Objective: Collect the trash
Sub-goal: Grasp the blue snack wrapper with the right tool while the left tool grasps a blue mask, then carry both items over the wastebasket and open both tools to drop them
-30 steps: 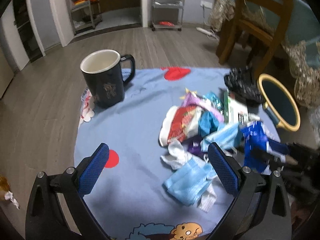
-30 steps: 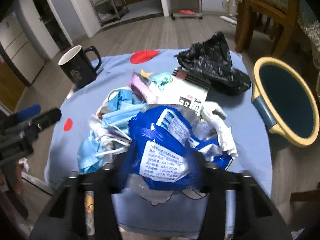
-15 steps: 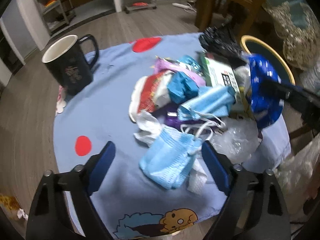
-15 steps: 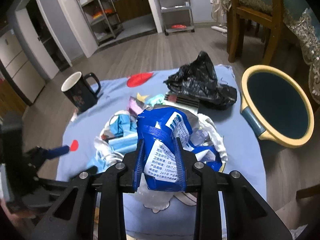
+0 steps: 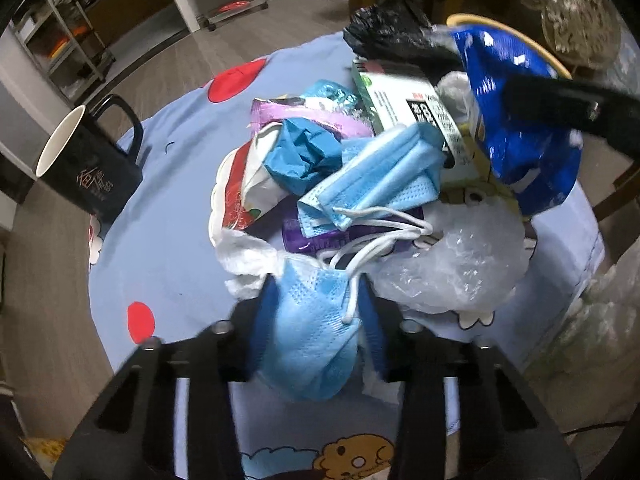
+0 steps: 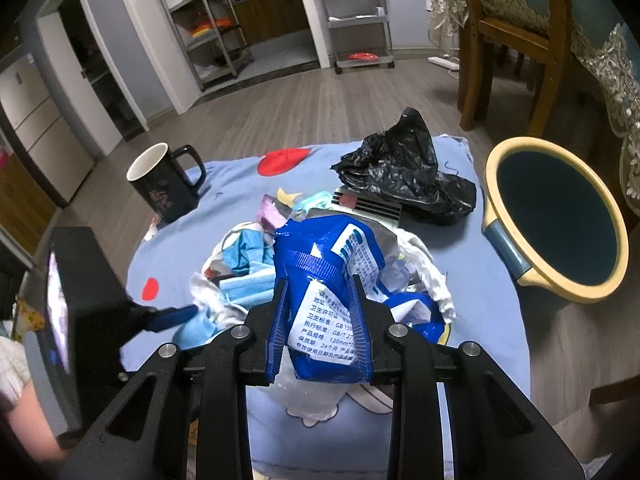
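The bin (image 6: 504, 236) beside the table shows only a dark inside; the mug's (image 6: 164, 184) inside is hidden. Left gripper (image 5: 316, 316) clamps a blue face mask (image 5: 312, 344), right gripper (image 6: 320, 316) a blue wrapper (image 6: 320, 280).

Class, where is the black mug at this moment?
The black mug stands upright at the far left of the blue cloth, apart from the trash pile.

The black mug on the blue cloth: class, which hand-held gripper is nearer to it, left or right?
Left. The left hand-held gripper, shut on a blue face mask, is on the black mug side of the trash pile. The right hand-held gripper, holding a blue wrapper, sits on the far side.
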`<state>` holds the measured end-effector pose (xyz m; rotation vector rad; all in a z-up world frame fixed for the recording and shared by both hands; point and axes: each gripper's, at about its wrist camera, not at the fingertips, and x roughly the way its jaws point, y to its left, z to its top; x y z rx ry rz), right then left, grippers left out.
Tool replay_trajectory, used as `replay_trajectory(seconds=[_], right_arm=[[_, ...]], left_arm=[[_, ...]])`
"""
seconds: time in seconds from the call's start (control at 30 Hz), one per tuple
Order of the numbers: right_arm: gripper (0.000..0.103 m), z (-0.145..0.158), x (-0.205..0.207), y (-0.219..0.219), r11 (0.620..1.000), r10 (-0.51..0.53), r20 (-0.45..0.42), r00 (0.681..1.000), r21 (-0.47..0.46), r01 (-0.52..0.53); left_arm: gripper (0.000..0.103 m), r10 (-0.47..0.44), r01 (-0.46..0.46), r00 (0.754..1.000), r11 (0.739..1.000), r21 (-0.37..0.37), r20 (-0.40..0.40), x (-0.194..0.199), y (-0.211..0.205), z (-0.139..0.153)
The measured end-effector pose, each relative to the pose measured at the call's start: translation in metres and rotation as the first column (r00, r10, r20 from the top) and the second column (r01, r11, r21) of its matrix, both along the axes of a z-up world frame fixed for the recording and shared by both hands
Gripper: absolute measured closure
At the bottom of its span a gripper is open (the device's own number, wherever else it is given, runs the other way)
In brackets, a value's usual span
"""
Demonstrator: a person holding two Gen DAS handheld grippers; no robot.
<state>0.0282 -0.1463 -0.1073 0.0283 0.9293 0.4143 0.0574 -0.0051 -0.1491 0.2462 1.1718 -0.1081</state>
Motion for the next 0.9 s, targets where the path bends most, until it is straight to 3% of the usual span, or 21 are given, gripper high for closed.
replay_trajectory(seconds=[0.07, 0.3, 0.53, 0.7, 0.9], right_arm=[[0.072, 0.001, 0.000, 0.000, 1.000, 0.000, 0.005, 1.000, 0.003, 0.000], [0.072, 0.017, 0.000, -0.010, 0.998, -0.031, 0.034, 0.999, 0.055, 0.029], [0.072, 0.043, 0.002, -0.034, 0.983, -0.082, 0.057, 0.995, 0.166, 0.072], [0.072, 0.066, 0.007, -0.052, 0.974, -0.103, 0.086, 0.991, 0.209, 0.083], [0.072, 0.091, 0.025, -0.088, 0.956, -0.153, 0.133, 0.979, 0.272, 0.112]], left_arm=[[0.077, -0.008, 0.008, 1.000, 1.000, -0.004, 0.009, 0.000, 0.000, 0.003], [0.082, 0.022, -0.016, 0.995, 0.997, -0.069, 0.094, -0.011, 0.006, 0.040], [0.083, 0.073, -0.022, 0.974, 0.973, -0.230, 0.214, -0.021, 0.014, 0.090], [0.083, 0.085, -0.014, 0.958, 0.968, -0.252, 0.274, -0.017, 0.014, 0.111], [0.083, 0.031, 0.054, 0.944, 0.967, -0.247, 0.328, -0.009, -0.006, 0.130]])
